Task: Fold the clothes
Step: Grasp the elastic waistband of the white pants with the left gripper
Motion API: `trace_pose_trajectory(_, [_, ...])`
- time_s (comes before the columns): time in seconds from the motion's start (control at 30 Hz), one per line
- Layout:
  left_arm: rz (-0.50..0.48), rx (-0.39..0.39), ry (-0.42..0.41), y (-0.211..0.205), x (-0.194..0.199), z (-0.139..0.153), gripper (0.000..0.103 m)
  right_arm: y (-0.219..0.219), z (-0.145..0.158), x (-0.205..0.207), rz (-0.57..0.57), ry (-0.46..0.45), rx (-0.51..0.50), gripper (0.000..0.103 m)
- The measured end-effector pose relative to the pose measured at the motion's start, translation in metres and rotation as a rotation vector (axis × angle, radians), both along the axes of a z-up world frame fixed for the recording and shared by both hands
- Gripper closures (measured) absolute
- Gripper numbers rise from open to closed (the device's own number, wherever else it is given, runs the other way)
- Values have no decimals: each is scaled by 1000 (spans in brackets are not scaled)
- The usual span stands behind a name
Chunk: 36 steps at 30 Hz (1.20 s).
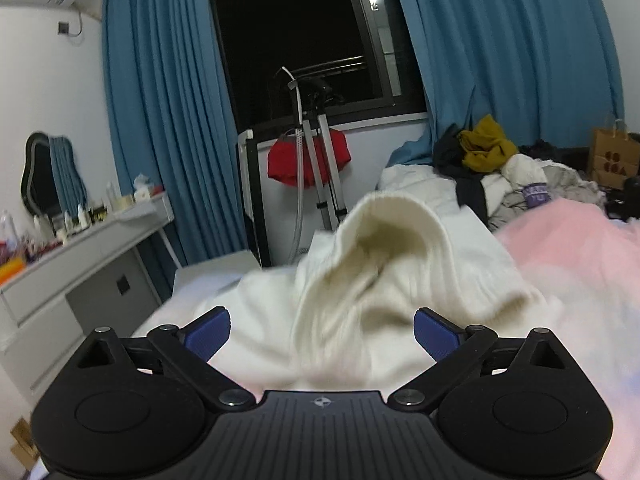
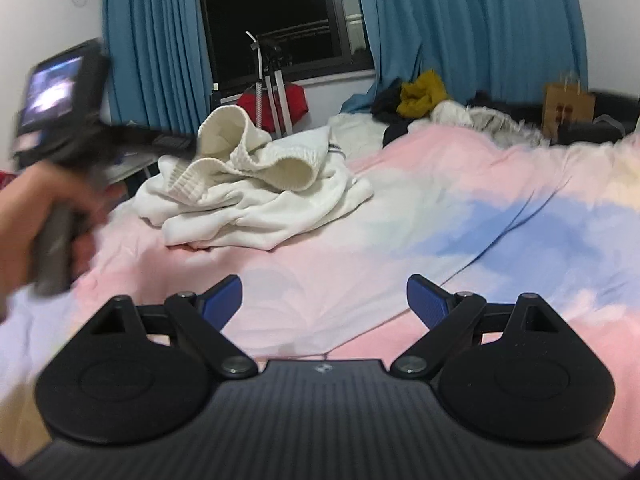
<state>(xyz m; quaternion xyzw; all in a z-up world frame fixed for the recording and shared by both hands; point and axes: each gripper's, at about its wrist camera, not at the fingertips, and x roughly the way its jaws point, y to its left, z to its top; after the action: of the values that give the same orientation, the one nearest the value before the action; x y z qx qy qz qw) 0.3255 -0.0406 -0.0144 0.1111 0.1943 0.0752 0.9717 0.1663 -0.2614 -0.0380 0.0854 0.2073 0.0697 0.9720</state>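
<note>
A crumpled cream-white knitted sweater [image 2: 256,184] lies in a heap on the pink-and-blue bedspread [image 2: 460,216], toward the left side of the bed. In the left wrist view the sweater [image 1: 360,264] fills the middle, one ribbed opening raised toward the camera. My left gripper [image 1: 322,334] is open just in front of it, nothing between its blue pads. In the right wrist view the left gripper [image 2: 176,142] shows blurred, held by a hand [image 2: 36,216], its tip at the sweater's left edge. My right gripper [image 2: 324,298] is open over bare bedspread, well short of the sweater.
A pile of other clothes [image 1: 500,168], mustard, black and grey, sits at the far end of the bed by blue curtains [image 1: 512,52]. A paper bag [image 2: 568,106] stands at the right. A grey dresser [image 1: 80,256] with bottles is left of the bed. A steamer stand [image 1: 316,152] with a red garment stands under the window.
</note>
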Motion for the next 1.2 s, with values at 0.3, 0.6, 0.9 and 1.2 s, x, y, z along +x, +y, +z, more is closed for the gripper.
trace_pose_trajectory(0.3, [8, 129, 19, -19, 120, -3, 34, -4, -31, 35, 33, 68, 44, 12])
trace_pose_trajectory(0.6, [-38, 110, -18, -24, 101, 30, 94, 0, -31, 36, 60, 1, 27, 12])
trace_pose_trajectory(0.9, [-118, -20, -150, 1, -76, 110, 94, -12, 3, 5, 74, -125, 98, 12])
trace_pose_trajectory(1.2, [-64, -267, -117, 70, -256, 74, 94, -38, 12, -11, 112, -65, 375, 12])
